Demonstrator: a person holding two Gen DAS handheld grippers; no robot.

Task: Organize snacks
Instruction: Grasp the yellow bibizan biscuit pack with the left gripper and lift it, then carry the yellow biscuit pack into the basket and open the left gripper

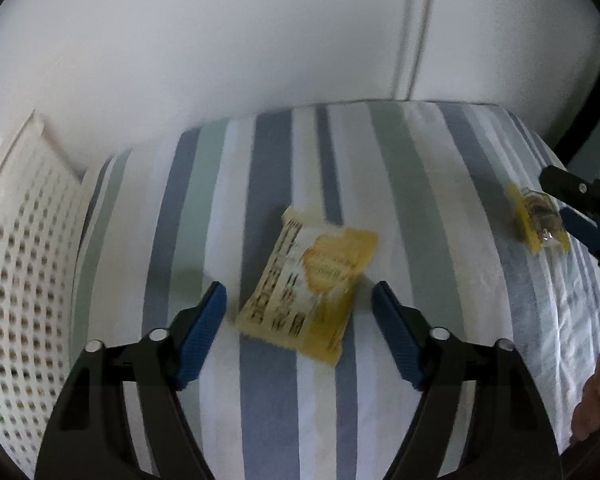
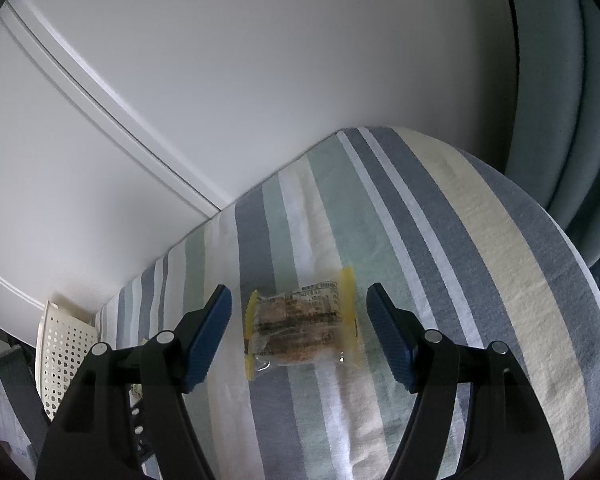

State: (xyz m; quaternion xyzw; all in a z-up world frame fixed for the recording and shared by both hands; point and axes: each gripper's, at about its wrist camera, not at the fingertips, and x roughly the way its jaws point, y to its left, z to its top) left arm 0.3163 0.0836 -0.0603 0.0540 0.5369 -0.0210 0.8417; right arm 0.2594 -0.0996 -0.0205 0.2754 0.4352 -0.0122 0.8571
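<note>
1. The left claw (image 1: 298, 292) is spread wide; the yellow snack packet (image 1: 308, 284) lies flat on the striped cloth (image 1: 400, 168) between and just ahead of its fingertips, untouched.
2. The right claw (image 2: 299, 294) is spread too; a clear biscuit pack (image 2: 302, 324) lies between its fingertips.
3. A perforated white basket (image 1: 24, 240) stands left of the left claw.

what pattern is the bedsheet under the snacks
The bedsheet has lengthwise stripes of blue-grey, white, pale green and cream, clearest in the right wrist view.

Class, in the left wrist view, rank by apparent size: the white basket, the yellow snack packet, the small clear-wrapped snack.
1. White basket, partly cropped
2. Yellow snack packet
3. Clear-wrapped snack; it lies farther away, so its true size is unsure.
</note>
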